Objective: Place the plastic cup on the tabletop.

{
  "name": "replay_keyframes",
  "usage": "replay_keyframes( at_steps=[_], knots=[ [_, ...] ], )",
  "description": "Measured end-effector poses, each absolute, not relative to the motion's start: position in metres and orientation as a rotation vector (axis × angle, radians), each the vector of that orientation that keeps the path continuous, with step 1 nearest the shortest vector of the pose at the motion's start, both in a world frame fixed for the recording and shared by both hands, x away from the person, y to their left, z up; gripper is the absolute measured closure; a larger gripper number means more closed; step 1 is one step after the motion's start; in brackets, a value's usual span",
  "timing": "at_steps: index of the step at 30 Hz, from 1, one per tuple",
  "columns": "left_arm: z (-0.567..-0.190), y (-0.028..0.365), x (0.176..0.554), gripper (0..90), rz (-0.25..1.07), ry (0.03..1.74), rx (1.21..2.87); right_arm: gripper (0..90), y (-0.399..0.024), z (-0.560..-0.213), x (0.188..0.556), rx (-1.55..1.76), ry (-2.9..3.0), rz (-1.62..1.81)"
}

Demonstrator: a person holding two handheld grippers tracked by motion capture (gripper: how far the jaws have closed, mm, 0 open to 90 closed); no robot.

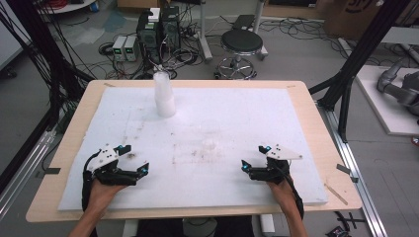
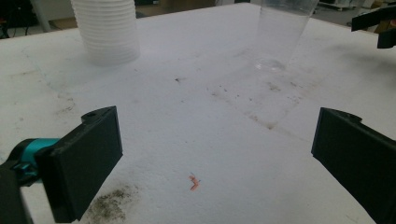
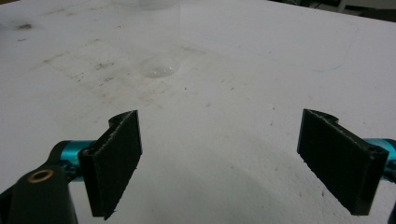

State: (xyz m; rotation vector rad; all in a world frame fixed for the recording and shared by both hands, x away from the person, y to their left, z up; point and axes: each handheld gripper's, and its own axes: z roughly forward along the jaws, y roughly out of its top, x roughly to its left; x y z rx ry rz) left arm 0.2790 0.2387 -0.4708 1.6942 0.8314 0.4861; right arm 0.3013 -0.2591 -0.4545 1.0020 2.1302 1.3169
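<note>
A stack of white plastic cups [image 1: 164, 96] stands upright at the back of the white foam board [image 1: 296, 118]; it rises at the upper left of the left gripper view [image 2: 107, 28]. A single clear cup [image 2: 282, 32] stands upright mid-board, its round base ahead of the right gripper [image 3: 159, 65]. My left gripper [image 1: 137, 159] rests low near the front left, open, with nothing between the jaws [image 2: 217, 158]. My right gripper [image 1: 253, 157] sits at the front right, also open and empty [image 3: 219, 158]. Both point inward toward the middle of the board.
The board lies on a wooden table [image 1: 326, 148] and carries dirty smudges [image 1: 202, 150] and a small red scrap [image 2: 194, 183]. Behind the table are a black stool [image 1: 241, 44], computer boxes [image 1: 158, 32] and cables on the floor. Black frame posts [image 1: 351, 74] flank the table.
</note>
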Motion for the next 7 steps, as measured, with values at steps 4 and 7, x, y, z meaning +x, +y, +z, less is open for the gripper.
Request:
replay_keyframes(
  at_steps=[4,7],
  knots=[
    [-0.4709,0.239,0.2785,1.7,0.486,0.834,1.684,13.9,-0.2587,-0.4546,0.3014,0.997,2.132,1.316],
    [-0.4709,0.2388,0.2782,1.7,0.495,0.834,1.686,13.9,-0.2588,-0.4546,0.301,1.001,2.127,1.315]
  ],
)
